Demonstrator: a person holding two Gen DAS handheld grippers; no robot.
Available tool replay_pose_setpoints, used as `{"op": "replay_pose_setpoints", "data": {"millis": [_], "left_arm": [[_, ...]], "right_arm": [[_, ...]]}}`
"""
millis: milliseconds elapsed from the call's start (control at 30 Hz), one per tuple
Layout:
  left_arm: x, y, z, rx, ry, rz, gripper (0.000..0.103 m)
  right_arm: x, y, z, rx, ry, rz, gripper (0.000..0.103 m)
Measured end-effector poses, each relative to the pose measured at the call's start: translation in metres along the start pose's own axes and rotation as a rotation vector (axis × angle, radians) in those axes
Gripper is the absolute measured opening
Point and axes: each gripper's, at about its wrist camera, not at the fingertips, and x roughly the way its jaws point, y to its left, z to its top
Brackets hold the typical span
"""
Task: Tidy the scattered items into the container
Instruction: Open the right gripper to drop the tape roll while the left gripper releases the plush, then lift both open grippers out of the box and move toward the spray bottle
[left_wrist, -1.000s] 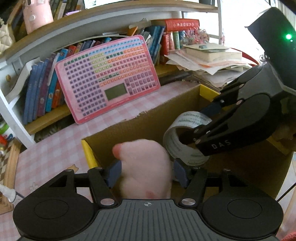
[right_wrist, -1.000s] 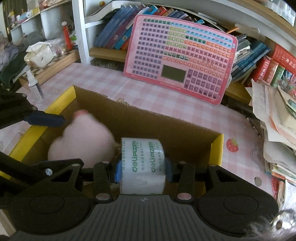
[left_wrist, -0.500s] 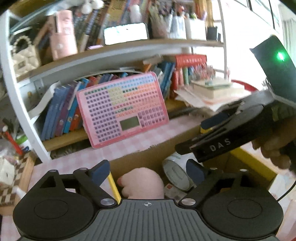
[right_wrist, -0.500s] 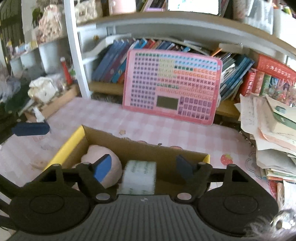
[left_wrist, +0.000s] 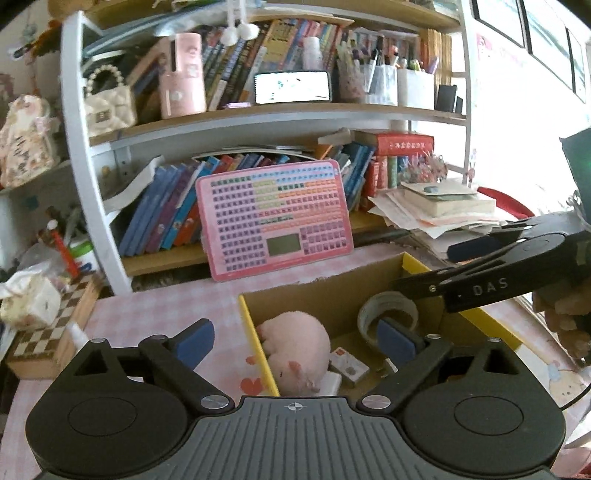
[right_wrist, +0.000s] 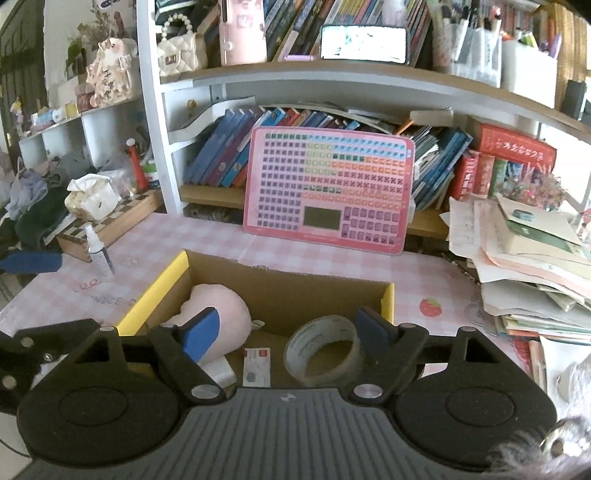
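Now above yellow-rimmed cardboard box (right_wrist: 386, 299): both grippers (left_wrist: 295, 341) (right_wrist: 286, 330) just opened, spread, empty; fuzzy pink plush (right_wrist: 218, 314) left, tape ring (right_wrist: 323, 349) right.

Cardboard box (right_wrist: 314, 291) on checked table (right_wrist: 155, 243)

Plush toy (right_wrist: 218, 314) – tape roll (right_wrist: 325, 347) – in box (right_wrist: 295, 284)

Daylight glare at right, probably a window; sharp centre, fisheye-bent, dark corners.
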Motion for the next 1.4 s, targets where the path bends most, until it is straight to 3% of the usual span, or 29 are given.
{"op": "replay_pose_setpoints", "data": {"millis": [567,1167,1400], "left_arm": [[-0.051,0.021,-0.043,-0.034,0.01,-0.007,0.097],[-0.093,0.073,-0.079,-0.034,0.077,-0.1,0.098],[-0.099,0.09,-0.092,-0.036,0.103,-0.098,0.098]], "right_arm": [[-0.047,0.032,-0.042,0.074,0.004,-0.117,0.083],[-0.077,0.125,-0.083,0.096,0.037,-0.213,0.086],[-0.075,0.156,-0.092,0.09,0.073,-0.238,0.086]]}}
